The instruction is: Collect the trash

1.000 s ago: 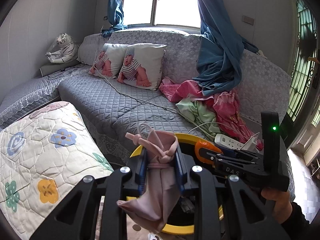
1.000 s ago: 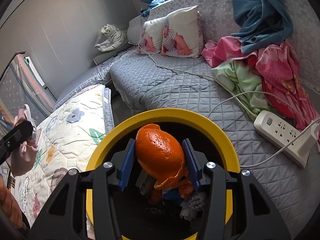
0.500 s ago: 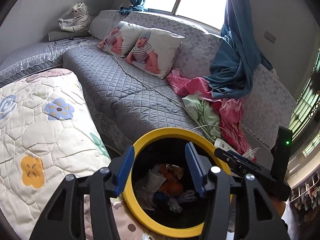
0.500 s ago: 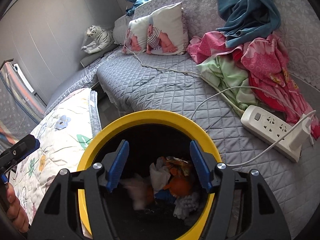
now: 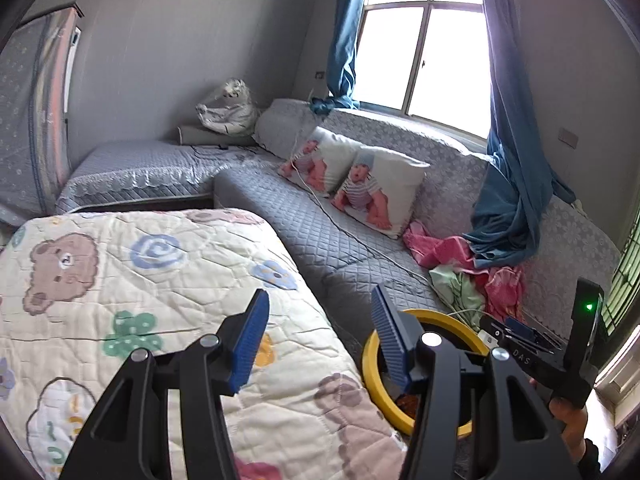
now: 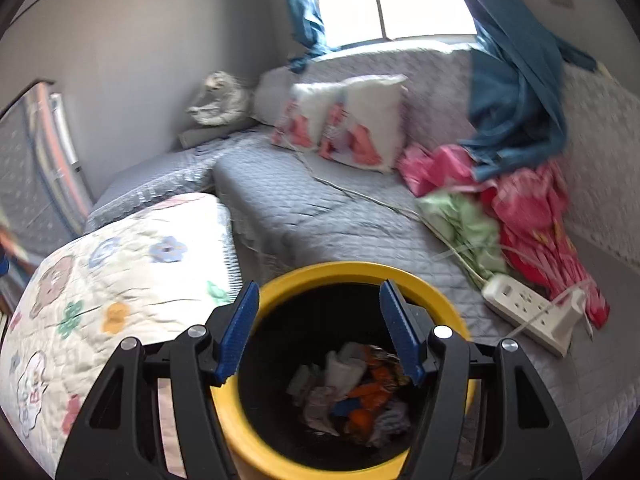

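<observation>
— So which step was it?
— Dropping off: both the left gripper (image 5: pixel 316 340) and right gripper (image 6: pixel 320 328) had just opened, empty; trash (image 6: pixel 352 392) lay inside the yellow bin (image 6: pixel 360 270). Next probably meant finding more.

The bin (image 6: pixel 424 280) has a smooth yellow plastic rim, a little glossy, and a matt black inside. The trash (image 6: pixel 352 392) in it looks like crumpled paper and orange peel. The quilt (image 5: pixel 120 280) is soft stitched cloth, matt. The sofa cover (image 5: pixel 320 236) is grey quilted cloth. The power strip (image 6: pixel 528 312) is smooth white plastic. Each claw has ribbed blue pads (image 5: pixel 250 340) on matt black plastic.
</observation>
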`<action>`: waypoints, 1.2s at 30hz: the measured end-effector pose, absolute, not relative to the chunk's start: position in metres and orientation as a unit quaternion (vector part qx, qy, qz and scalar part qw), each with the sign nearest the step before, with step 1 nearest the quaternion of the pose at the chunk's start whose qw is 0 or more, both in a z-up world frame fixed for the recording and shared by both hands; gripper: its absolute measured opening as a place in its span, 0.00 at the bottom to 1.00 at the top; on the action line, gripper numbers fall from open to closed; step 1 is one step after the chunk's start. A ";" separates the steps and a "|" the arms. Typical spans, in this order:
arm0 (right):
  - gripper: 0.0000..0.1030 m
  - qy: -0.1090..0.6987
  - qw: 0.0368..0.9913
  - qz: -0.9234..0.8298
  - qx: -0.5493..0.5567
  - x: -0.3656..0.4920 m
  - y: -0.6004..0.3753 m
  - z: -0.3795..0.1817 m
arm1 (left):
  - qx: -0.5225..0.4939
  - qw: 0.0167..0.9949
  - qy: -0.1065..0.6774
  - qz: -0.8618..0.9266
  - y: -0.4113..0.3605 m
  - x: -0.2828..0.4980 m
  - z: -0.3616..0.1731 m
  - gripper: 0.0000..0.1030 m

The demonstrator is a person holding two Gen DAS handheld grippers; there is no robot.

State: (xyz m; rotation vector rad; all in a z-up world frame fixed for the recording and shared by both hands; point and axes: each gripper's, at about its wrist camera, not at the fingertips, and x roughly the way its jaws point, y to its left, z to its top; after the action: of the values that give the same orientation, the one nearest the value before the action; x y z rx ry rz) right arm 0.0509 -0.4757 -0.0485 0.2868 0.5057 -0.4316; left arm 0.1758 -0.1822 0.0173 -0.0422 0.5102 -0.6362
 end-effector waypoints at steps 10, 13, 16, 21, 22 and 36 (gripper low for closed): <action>0.66 0.202 0.975 -0.043 0.080 0.054 -0.328 0.003 | -0.028 0.967 0.182 -0.178 -0.054 0.107 0.040 0.51; 0.71 0.191 0.979 -0.013 0.073 0.052 -0.294 0.011 | -0.032 0.974 0.173 -0.144 -0.027 0.091 0.038 0.56; 0.77 0.177 0.982 -0.003 0.063 0.047 -0.268 0.017 | -0.040 0.976 0.170 -0.132 -0.009 0.076 0.036 0.59; 0.87 0.164 0.984 0.001 0.064 0.035 -0.242 0.019 | -0.056 0.978 0.157 -0.123 0.009 0.055 0.036 0.74; 0.89 0.162 0.985 0.000 0.064 0.033 -0.240 0.018 | -0.057 0.980 0.151 -0.121 0.009 0.049 0.035 0.77; 0.92 0.113 0.991 -0.061 0.038 -0.006 -0.221 -0.001 | -0.059 0.989 0.086 -0.106 0.011 0.007 0.033 0.92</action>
State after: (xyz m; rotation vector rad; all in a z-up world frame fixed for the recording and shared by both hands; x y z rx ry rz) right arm -0.0059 -0.2209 -0.0015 0.0754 0.2275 -0.1231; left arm 0.0065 0.0110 0.0327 -0.1188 0.1720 -0.2130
